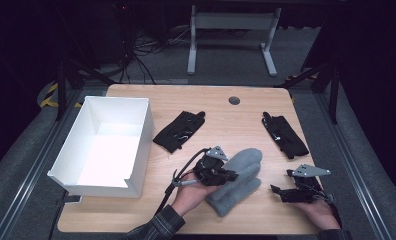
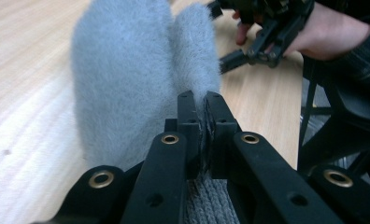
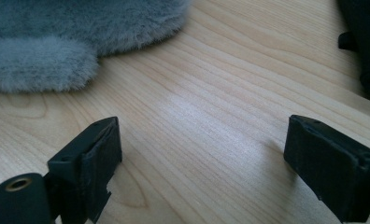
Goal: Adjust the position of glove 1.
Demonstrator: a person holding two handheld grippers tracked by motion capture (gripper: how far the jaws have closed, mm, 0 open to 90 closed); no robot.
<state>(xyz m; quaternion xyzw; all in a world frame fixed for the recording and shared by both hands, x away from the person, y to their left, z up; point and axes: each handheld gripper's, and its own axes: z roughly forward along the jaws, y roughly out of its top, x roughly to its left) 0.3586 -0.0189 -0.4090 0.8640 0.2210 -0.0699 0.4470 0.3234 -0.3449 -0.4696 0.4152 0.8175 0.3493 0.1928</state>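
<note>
White box (image 1: pixel 98 145) at table's left, open-topped, sitting on the wooden table (image 1: pixel 226 120). Just right of it, toward the far side, a black glove (image 1: pixel 180 131) lies flat. Near front centre: grey fuzzy mitten (image 1: pixel 238 180), lying on the wood, fingertip end pointing away from the person. Left gripper (image 1: pixel 225 176) held in left hand (image 1: pixel 190 196) at the mitten's left edge; in the left gripper view its jaws stand pressed together on the mitten's knit cuff (image 2: pixel 207 201), fur (image 2: pixel 127 79) spreading out beyond. Second black glove (image 1: pixel 285 135) lies far right, well apart from the first. Right gripper (image 1: pixel 281 192) low over the table near the front right, right hand (image 1: pixel 320 210) behind it; jaws wide apart, bare wood between them, mitten's edge (image 3: pixel 57 46) just ahead to one side.
</note>
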